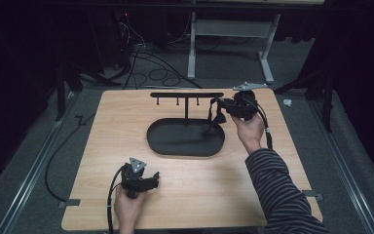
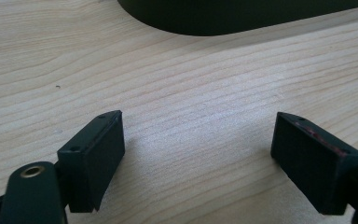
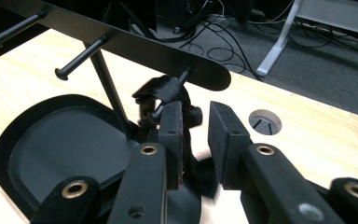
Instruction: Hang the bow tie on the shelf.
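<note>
My right gripper (image 3: 196,128) sits at the end peg of the black hanger rack (image 1: 186,94), its jaws parted by a narrow gap, with a black strap (image 3: 161,91) looped over that peg just ahead of the left jaw. I cannot tell whether the jaws pinch it. Below and left of the gripper lies the rack's oval black tray (image 3: 51,140); its contents beneath the jaws are too dark to judge. My left gripper (image 2: 198,154) rests wide open over bare wooden table (image 2: 177,84), the tray edge just ahead. I read no writing or labels.
</note>
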Available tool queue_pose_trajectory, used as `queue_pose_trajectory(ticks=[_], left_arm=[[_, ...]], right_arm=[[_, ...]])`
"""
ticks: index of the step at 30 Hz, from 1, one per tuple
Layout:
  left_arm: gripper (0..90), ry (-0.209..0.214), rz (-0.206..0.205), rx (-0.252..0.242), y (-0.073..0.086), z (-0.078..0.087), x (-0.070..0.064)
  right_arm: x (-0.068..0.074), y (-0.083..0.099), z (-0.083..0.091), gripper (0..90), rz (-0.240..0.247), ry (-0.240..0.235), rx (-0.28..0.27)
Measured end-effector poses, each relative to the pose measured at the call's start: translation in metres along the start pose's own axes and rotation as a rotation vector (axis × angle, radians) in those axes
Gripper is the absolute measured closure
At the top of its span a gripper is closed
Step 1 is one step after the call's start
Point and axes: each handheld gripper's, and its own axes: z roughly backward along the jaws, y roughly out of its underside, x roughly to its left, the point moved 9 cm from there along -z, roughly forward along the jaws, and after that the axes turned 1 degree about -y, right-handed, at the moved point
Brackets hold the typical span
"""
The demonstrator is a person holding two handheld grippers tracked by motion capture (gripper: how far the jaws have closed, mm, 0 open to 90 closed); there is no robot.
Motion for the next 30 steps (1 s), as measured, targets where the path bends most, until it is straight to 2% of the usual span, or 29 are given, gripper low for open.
queue_pose_trajectory(ticks=[17,30], left_arm=[[17.8,0.000,-0.002,0.000,0.000,0.000,0.000],[17.8,0.000,-0.002,0.002,0.000,0.000,0.000]], right_arm=[[0.000,0.003,0.011,71.1,-0.005,-0.013,-0.016],[-0.006,0.009,0.022,67.9,-0.017,-0.015,-0.034]])
